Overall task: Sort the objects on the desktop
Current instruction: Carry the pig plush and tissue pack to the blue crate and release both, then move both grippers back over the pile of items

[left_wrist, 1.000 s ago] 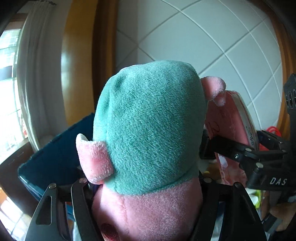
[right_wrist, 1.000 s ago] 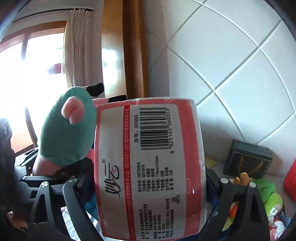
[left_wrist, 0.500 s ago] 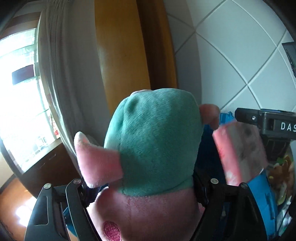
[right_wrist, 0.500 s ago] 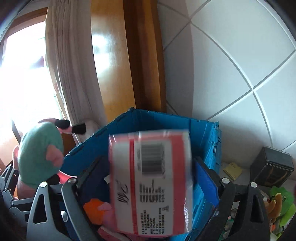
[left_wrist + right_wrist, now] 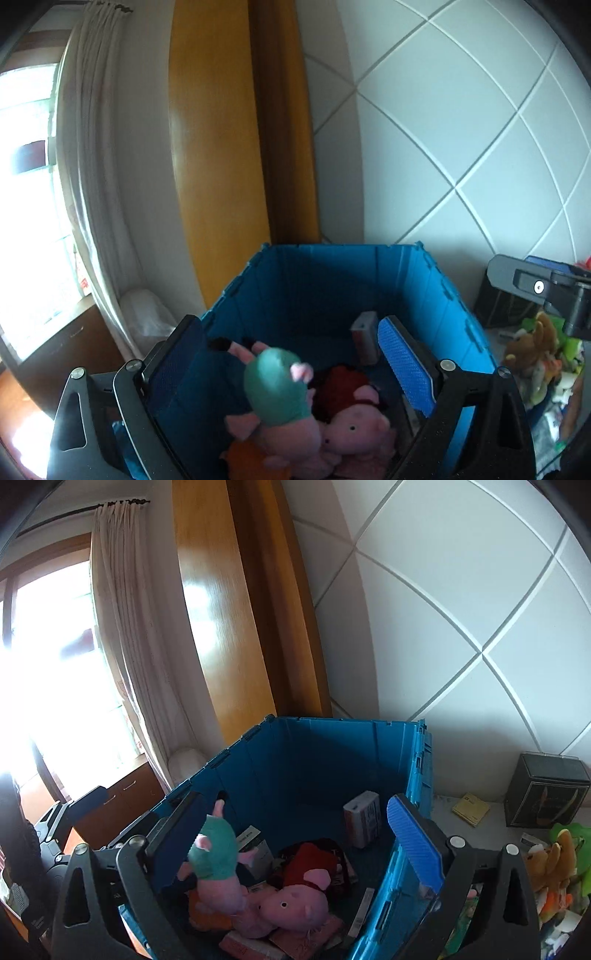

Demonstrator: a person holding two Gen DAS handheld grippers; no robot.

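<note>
A blue crate [image 5: 332, 273] [image 5: 332, 753] stands against the tiled wall. Inside it lie the green-and-pink plush pig [image 5: 277, 391] [image 5: 216, 864], a second pink pig plush [image 5: 358, 421] [image 5: 295, 901] with a red garment, and the red-and-white tissue pack [image 5: 364, 341] [image 5: 364, 818] upright near the far corner. My left gripper [image 5: 291, 369] is open and empty above the crate. My right gripper [image 5: 295, 842] is open and empty above the crate, its right finger [image 5: 413, 845] over the crate's right wall.
A dark box [image 5: 546, 794] and a small yellow pad [image 5: 471, 808] sit on the desk right of the crate. A pile of plush toys [image 5: 557, 864] [image 5: 539, 354] lies at the far right. A curtain [image 5: 129, 657] and wooden frame [image 5: 229, 627] stand behind.
My left gripper opened and let the green-and-pink plush fall into the crate. My right gripper opened and let the tissue pack fall into the crate. Both now hover empty.
</note>
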